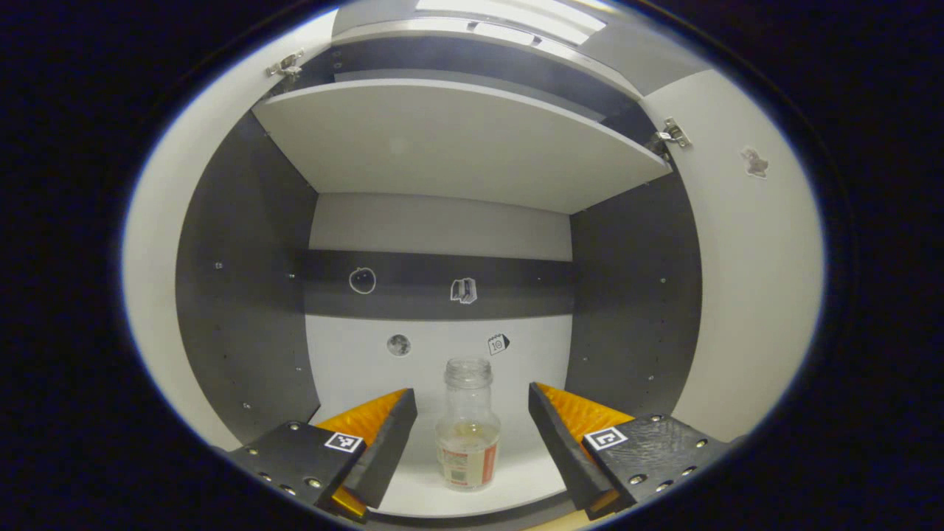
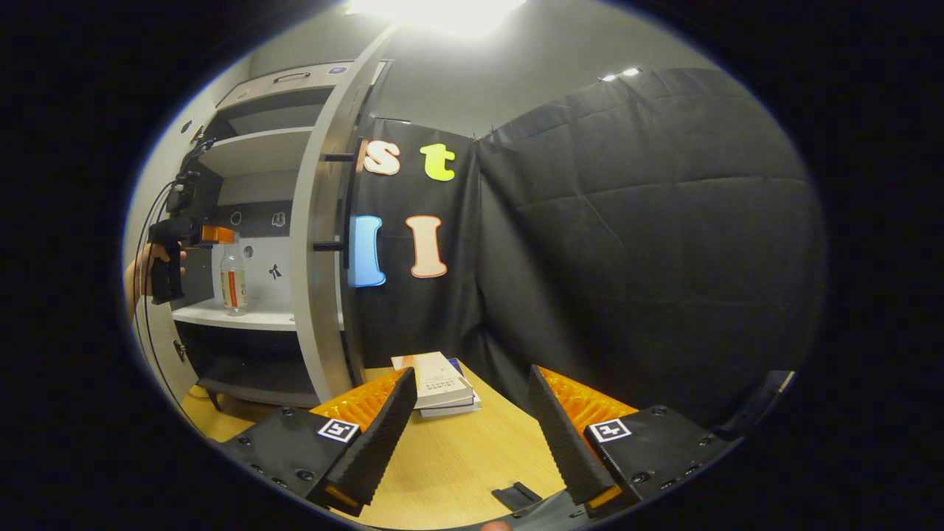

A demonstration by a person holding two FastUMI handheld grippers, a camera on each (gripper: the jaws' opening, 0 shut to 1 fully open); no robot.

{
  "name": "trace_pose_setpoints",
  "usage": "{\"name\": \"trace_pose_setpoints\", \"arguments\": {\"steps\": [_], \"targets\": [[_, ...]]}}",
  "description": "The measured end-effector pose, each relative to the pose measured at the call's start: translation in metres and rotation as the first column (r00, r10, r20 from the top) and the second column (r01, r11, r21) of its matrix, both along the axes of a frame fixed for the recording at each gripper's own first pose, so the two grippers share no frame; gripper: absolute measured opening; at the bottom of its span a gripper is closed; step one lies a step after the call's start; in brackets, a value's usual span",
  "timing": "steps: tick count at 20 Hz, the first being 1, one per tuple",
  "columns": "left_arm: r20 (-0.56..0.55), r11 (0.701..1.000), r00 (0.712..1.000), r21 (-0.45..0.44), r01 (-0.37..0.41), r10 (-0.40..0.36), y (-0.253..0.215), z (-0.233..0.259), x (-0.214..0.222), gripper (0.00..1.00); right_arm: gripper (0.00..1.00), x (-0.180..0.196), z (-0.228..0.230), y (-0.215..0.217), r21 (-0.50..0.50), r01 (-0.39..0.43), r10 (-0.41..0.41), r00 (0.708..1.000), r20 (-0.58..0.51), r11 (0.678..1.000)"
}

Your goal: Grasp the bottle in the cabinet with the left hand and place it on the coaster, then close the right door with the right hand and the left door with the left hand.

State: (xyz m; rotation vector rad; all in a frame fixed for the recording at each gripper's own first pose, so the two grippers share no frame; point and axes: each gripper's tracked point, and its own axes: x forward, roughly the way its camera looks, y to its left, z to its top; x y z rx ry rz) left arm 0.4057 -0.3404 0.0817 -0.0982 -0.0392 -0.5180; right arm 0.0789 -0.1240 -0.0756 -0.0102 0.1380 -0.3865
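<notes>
A clear, uncapped bottle (image 1: 467, 431) with a red-and-white label and a little yellowish liquid stands upright on the cabinet's white lower shelf (image 1: 516, 487). My left gripper (image 1: 470, 392) is open, level with the bottle, which stands a short way ahead, centred between the fingers without touching them. In the right gripper view the same bottle (image 2: 233, 276) stands on the shelf, with the left gripper (image 2: 220, 235) near its neck, held by a hand (image 2: 144, 269). My right gripper (image 2: 470, 376) is open and holds nothing, over the wooden table (image 2: 457, 457).
Both white cabinet doors stand open: the left door (image 1: 151, 295) and the right door (image 1: 752, 295), the latter seen edge-on (image 2: 317, 243). An upper shelf (image 1: 457, 140) overhangs the bottle. A stack of books (image 2: 439, 387) and a small black flat piece (image 2: 516, 495) lie on the table.
</notes>
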Motion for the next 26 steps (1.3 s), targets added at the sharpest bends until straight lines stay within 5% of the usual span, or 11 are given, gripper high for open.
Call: {"name": "trace_pose_setpoints", "arguments": {"steps": [9, 11, 14, 17, 26], "targets": [[-0.011, 0.997, 1.0, 0.079, -0.005, 0.005, -0.019, -0.011, 0.037, 0.94, 0.97, -0.001, -0.002, -0.006, 0.001, 0.046, -0.046, 0.999, -0.002, 0.999], [-0.021, 0.995, 1.0, 0.101, -0.006, 0.008, -0.022, -0.017, 0.042, 0.85, 0.97, -0.002, 0.0, -0.007, -0.007, 0.051, -0.051, 0.999, 0.003, 0.999], [-0.02, 0.994, 1.0, 0.104, -0.02, 0.022, -0.02, -0.021, 0.047, 0.55, 0.97, -0.003, -0.001, -0.009, -0.02, 0.053, -0.053, 0.999, 0.001, 0.998], [-0.028, 0.996, 1.0, 0.087, -0.001, 0.004, -0.021, -0.019, 0.041, 0.44, 0.97, -0.004, -0.001, -0.008, -0.012, 0.049, -0.049, 0.999, 0.001, 0.999], [0.012, 0.999, 1.0, 0.035, -0.008, 0.008, 0.006, 0.011, -0.005, 0.44, 0.97, -0.006, -0.002, 0.0, -0.006, -0.029, 0.029, 1.0, 0.004, 1.0]]}}
